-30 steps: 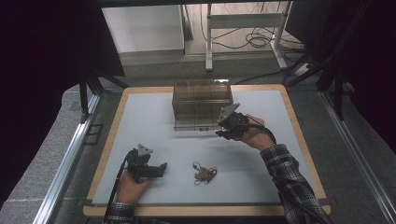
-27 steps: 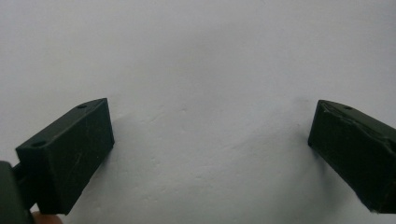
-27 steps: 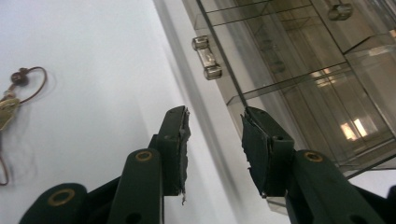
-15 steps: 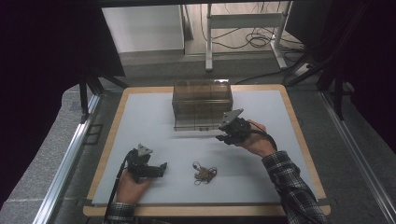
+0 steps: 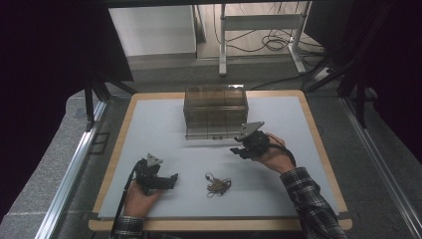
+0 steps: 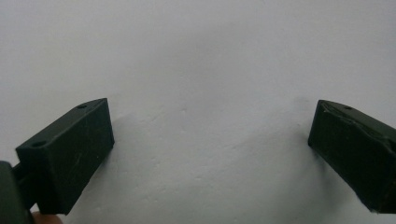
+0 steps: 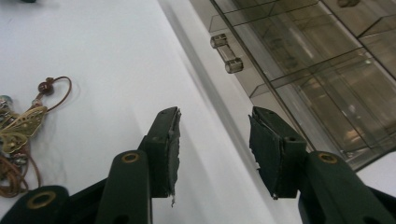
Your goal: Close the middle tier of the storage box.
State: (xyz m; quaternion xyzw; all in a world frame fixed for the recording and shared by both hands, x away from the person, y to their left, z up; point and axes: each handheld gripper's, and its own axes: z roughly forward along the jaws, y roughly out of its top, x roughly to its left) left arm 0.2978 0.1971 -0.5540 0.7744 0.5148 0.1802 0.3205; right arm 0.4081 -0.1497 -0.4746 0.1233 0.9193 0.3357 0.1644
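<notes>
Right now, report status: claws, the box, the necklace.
Left claw open, empty, low over the mat. Right claw open, empty, jaws just widening, beside the box. Necklace loose on the mat between the claws. Nothing in the way.

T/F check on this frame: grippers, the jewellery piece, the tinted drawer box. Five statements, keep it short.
1. The left gripper has its jaws wide apart over bare mat. True.
2. The right gripper is clamped on the necklace. False: nothing is between its pads; its jaws have just been opening.
3. The necklace lies on the white mat, between the two hands. True.
4. The tinted drawer box stands at the near edge of the mat. False: it stands at the far side, beyond the grippers.
5. The necklace is inside the box. False: it lies on the mat in front of it.
</notes>
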